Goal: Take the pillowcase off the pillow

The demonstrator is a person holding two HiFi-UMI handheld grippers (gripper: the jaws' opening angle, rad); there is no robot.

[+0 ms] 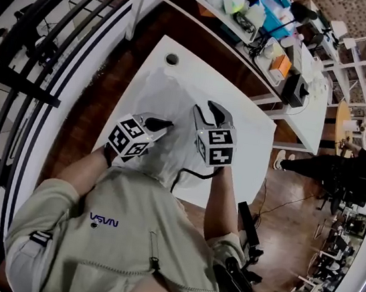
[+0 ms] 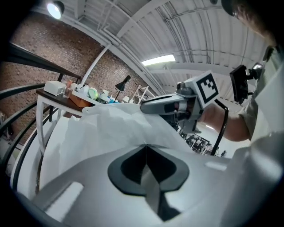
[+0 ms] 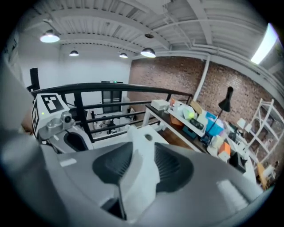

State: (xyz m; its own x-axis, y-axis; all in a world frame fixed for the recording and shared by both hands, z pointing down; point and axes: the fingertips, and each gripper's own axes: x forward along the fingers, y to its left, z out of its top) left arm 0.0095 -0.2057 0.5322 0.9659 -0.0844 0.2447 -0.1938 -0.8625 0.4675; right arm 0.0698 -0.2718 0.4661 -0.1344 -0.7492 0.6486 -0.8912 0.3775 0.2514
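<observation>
A white rectangular table (image 1: 250,128) is seen below the person. A crumpled white fabric pillowcase (image 1: 167,89) is spread across it, and its near end is gathered up between the two grippers. Both bare forearms are stretched forward from beige sleeves and are held close together over the table's near edge. The left gripper (image 1: 164,124), a grey two-jaw tool topped by a marker cube, is pointed nearly level towards its neighbour, and its jaws are pressed together on a fold of the pillowcase. The right gripper (image 1: 213,112) is tilted forward and downward. Its jaws are spread, and a strip of the same cloth is left standing loosely between the ribbed black pads (image 3: 173,166).
</observation>
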